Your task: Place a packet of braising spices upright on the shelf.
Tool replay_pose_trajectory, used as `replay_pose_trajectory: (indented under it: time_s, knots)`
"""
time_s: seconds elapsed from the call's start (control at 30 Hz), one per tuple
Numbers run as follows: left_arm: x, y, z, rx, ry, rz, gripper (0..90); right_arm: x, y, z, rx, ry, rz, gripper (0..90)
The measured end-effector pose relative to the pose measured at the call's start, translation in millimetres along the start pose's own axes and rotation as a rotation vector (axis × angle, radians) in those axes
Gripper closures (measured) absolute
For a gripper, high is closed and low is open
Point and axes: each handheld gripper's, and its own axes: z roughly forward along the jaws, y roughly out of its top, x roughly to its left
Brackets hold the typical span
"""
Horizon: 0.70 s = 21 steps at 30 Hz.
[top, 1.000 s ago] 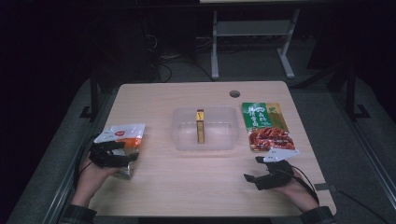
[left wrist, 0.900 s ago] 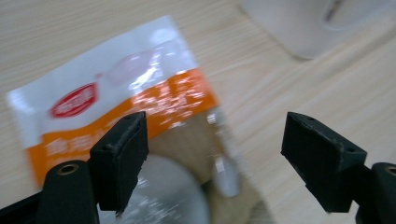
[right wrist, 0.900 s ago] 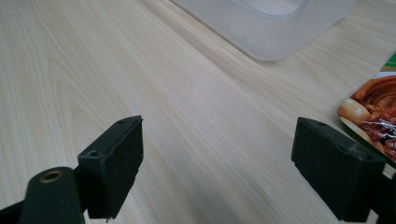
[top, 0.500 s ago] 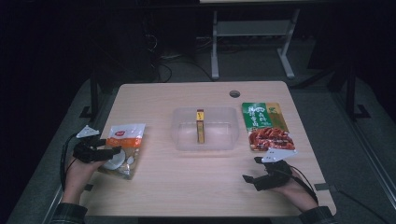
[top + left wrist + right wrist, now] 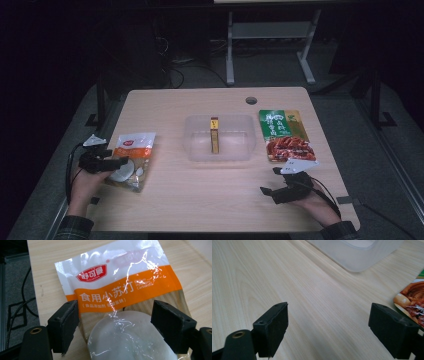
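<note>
The left gripper (image 5: pixel 112 162) sits at the nine o'clock side of the light wooden table (image 5: pixel 200 200), its jaws spread wide over the lower end of a white-and-orange plastic pouch with a clear window (image 5: pixel 132 159). In the left gripper view (image 5: pixel 115 315), the two black jaws stand on either side of the pouch (image 5: pixel 120 287), whose orange band and white round contents lie between them; whether the jaws touch the pouch cannot be told. The pouch lies flat near the table's nine o'clock edge. The right gripper (image 5: pixel 272 189) rests at about five o'clock, jaws wide apart over bare wood. At the centre stands a clear plastic rectangular tub (image 5: pixel 220 137) holding a slim yellow-and-brown packet (image 5: pixel 214 135). At three o'clock lies a green-and-red flat food packet (image 5: pixel 285 135), just beyond the right gripper
</note>
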Motion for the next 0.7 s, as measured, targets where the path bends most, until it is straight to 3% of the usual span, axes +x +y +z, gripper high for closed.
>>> replay_pose_trajectory:
  time_s: [0.1,0.4,0.53,0.7]
  knots:
    - [-2.1,0.7,-0.3,-0.001,-0.001,0.006,22.1,-4.2,2.6,-2.7,0.000,-0.038,-0.001,15.5]
    - [-15.3,3.5,-0.3,-0.011,-0.044,0.021,22.2,-41.3,15.7,-8.0,-0.002,-0.160,0.073,18.9]
    - [-20.8,4.0,0.0,-0.011,-0.057,0.028,22.2,-59.5,18.8,-5.8,0.002,-0.184,0.102,26.6]
    - [-24.3,4.0,-0.1,-0.011,-0.062,0.037,22.2,-84.1,25.9,-3.3,-0.009,-0.218,0.131,46.4]
